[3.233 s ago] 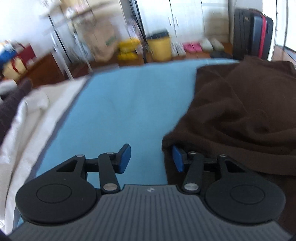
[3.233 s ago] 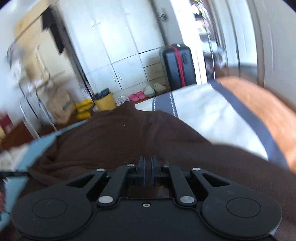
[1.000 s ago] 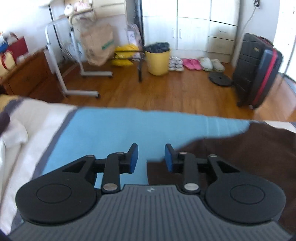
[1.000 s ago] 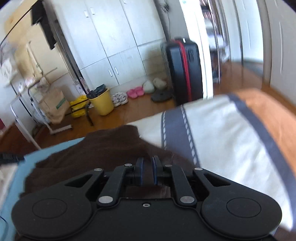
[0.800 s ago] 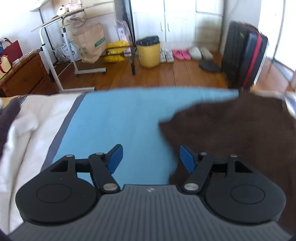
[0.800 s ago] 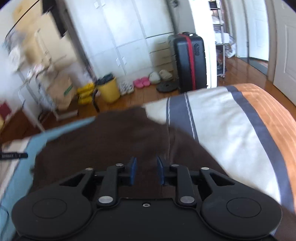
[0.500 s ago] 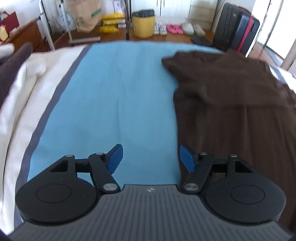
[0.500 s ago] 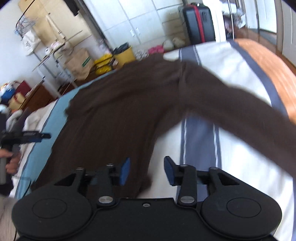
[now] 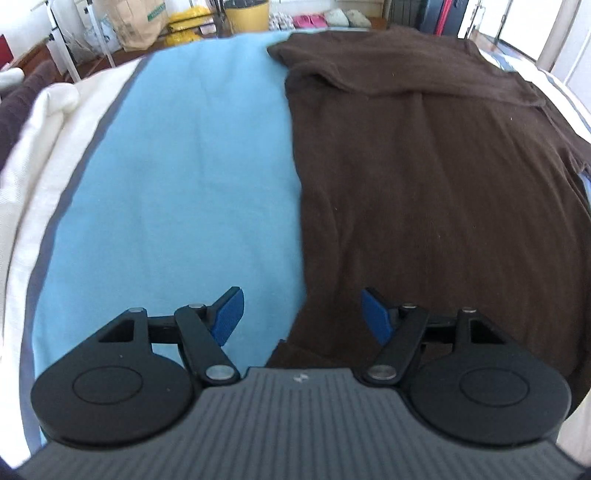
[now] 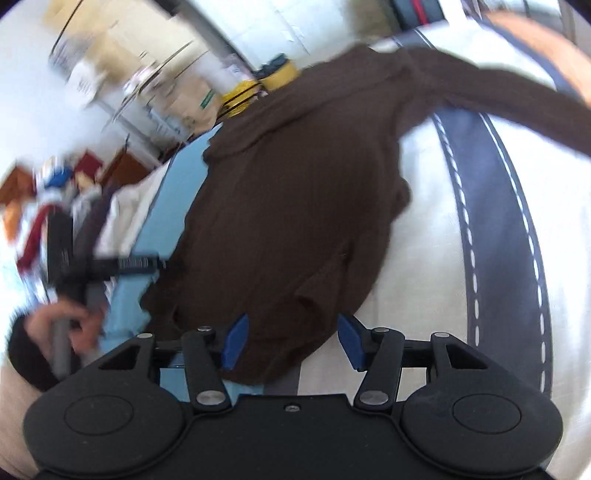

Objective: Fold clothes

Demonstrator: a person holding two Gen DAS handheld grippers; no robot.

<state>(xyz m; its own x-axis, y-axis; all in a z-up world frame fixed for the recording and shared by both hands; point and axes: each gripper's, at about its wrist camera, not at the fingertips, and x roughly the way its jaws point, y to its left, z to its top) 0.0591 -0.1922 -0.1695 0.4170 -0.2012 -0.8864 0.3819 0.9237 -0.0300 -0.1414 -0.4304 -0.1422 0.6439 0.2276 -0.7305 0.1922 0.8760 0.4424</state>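
A dark brown sweater (image 9: 424, 166) lies spread flat on the bed, its left edge along the blue band of the bedcover (image 9: 177, 184). My left gripper (image 9: 303, 315) hovers open over the sweater's near left edge, with nothing pinched. In the right wrist view the sweater (image 10: 295, 203) runs away from me, one sleeve (image 10: 517, 99) stretched to the right. My right gripper (image 10: 291, 343) is over the near hem. Its jaws are opening, and the cloth lies under the gap without the pads pressing on it.
White bedding with a grey dashed stripe (image 10: 498, 221) lies right of the sweater. Pale folded cloth (image 9: 33, 122) sits at the left. A hand (image 10: 70, 321) holds the other gripper's handle. Beyond the bed are a yellow bin (image 9: 245, 14), a paper bag (image 9: 136, 22) and a suitcase (image 9: 439, 14).
Both grippers pulled back from the bed's far side to its near side. The sweater went from being carried to lying flat. The right jaws went from nearly shut to open; the left widened.
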